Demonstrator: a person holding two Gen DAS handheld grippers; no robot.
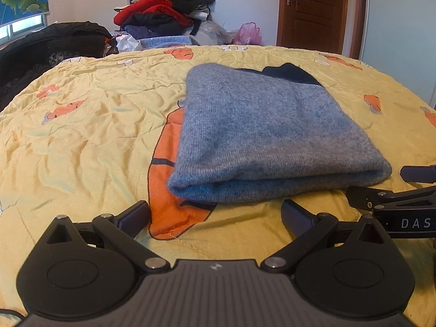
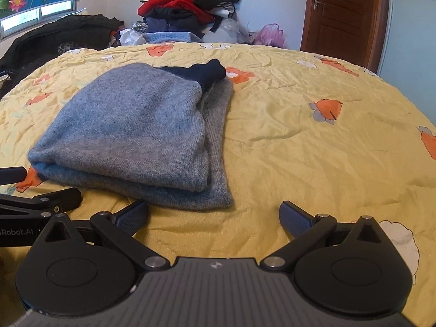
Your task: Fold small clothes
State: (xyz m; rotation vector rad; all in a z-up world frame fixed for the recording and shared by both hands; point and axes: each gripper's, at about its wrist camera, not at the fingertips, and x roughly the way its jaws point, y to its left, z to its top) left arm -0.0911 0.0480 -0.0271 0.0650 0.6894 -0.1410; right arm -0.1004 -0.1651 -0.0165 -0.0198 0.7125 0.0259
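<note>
Grey sweater (image 1: 261, 125), folded on bed (image 1: 81, 125); left hand-held gripper (image 1: 215, 215) and right hand-held gripper (image 2: 214, 215) both spread, empty; fold seemingly complete, next likely setting aside.

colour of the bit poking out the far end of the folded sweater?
Dark navy part, against the blue-grey sweater; clearest in the right wrist view.

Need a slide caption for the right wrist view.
Right gripper open and empty before a folded grey-blue knit sweater on a yellow floral quilt.

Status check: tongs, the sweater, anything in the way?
Left tongs open, empty. Right tongs open, empty. Grey sweater folded on quilt, just ahead. Nothing in the way.
</note>
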